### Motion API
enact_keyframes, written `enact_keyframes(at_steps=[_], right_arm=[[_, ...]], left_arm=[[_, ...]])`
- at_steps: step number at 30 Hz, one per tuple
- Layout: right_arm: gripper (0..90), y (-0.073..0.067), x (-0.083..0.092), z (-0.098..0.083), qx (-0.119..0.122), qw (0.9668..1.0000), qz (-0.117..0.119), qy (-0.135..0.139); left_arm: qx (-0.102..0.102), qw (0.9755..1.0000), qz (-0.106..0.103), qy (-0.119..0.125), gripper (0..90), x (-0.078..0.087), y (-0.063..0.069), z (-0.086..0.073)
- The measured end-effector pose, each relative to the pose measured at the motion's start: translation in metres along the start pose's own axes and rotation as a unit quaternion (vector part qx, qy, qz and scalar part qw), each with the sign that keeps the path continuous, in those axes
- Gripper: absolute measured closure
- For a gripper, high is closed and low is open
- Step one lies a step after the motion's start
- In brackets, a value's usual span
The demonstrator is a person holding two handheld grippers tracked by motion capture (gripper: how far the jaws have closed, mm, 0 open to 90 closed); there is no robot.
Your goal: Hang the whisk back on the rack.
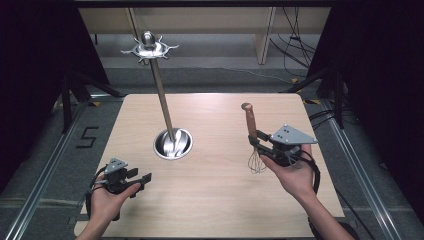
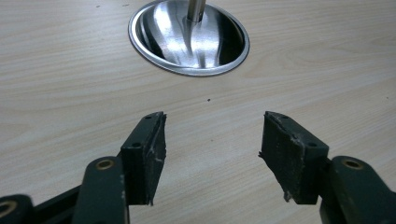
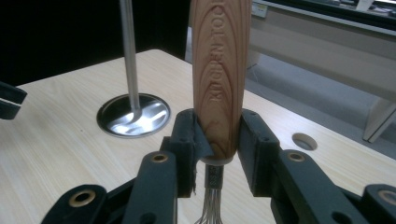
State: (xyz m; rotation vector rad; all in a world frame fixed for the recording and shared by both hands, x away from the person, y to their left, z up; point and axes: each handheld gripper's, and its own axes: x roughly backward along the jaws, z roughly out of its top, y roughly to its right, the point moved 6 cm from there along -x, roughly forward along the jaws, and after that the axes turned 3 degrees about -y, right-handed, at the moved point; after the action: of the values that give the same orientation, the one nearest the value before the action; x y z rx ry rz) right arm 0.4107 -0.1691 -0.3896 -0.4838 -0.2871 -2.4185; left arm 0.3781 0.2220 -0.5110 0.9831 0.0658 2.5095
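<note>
The right gripper point(image 1: 256, 141) is clamped on a whisk point(image 1: 252, 135), its two jaws pressing on the lower end of the wooden handle point(image 3: 219, 74), just above the metal collar. The whisk stands nearly upright, handle up and wire loops point(image 1: 257, 162) hanging down, close above the table point(image 1: 215, 205). It is well to the right of the stand base point(image 1: 173, 143), the round metal dish that sits near the middle of the table. From that base a thin metal pole point(image 1: 162, 95) rises to a hook ring point(image 1: 148, 48) at the top, well above the whisk's handle.

The left gripper point(image 1: 141, 181) hovers low over the table, in front of the stand base and to its left. Its jaws stand wide apart with nothing between them, and they point towards the stand base point(image 2: 188, 37), which lies near but not touching.
</note>
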Motion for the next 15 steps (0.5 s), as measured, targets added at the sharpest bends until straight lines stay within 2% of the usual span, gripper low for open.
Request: enact_keyframes(at_steps=[1, 3, 4, 6, 8, 9, 12, 13, 14, 15], right_arm=[[70.0, -0.003, -0.002, 0.001, -0.003, 1.0000, 0.004, 0.005], [70.0, -0.006, -0.004, 0.003, 0.004, 0.9999, 0.013, 0.000], [70.0, -0.010, -0.007, 0.005, 0.011, 0.9998, 0.014, 0.006], [70.0, -0.013, -0.008, 0.005, 0.005, 0.9998, 0.019, 0.002], [70.0, -0.015, -0.011, 0.006, 0.018, 0.9996, 0.021, 0.008], [70.0, -0.017, -0.013, 0.007, 0.019, 0.9993, 0.031, 0.010], [70.0, -0.021, -0.015, 0.008, 0.025, 0.9992, 0.029, 0.009], [70.0, -0.023, -0.015, 0.008, 0.019, 0.9993, 0.032, 0.006], [70.0, -0.023, -0.016, 0.010, 0.026, 0.9992, 0.028, 0.012], [70.0, -0.024, -0.018, 0.010, 0.028, 0.9988, 0.036, 0.016]], left_arm=[[-0.001, 1.0000, -0.001, -0.002, 39.4, 0.000, 0.000, 0.000], [0.000, 1.0000, -0.001, -0.001, 39.4, 0.001, 0.000, 0.000], [0.000, 1.0000, -0.001, -0.001, 39.4, 0.001, 0.000, 0.000], [-0.002, 1.0000, 0.000, -0.002, 39.4, 0.001, -0.001, 0.000], [0.005, 1.0000, -0.003, 0.004, 39.4, 0.000, 0.001, 0.001], [0.004, 1.0000, -0.003, 0.005, 39.4, 0.000, 0.001, 0.001], [0.004, 1.0000, -0.002, 0.005, 39.4, 0.000, 0.001, 0.001], [0.004, 1.0000, -0.001, 0.006, 39.4, 0.000, 0.001, 0.001], [0.003, 1.0000, -0.002, 0.008, 39.4, 0.000, 0.001, 0.002], [0.004, 0.9999, -0.002, 0.012, 39.6, 0.001, 0.002, 0.003]])
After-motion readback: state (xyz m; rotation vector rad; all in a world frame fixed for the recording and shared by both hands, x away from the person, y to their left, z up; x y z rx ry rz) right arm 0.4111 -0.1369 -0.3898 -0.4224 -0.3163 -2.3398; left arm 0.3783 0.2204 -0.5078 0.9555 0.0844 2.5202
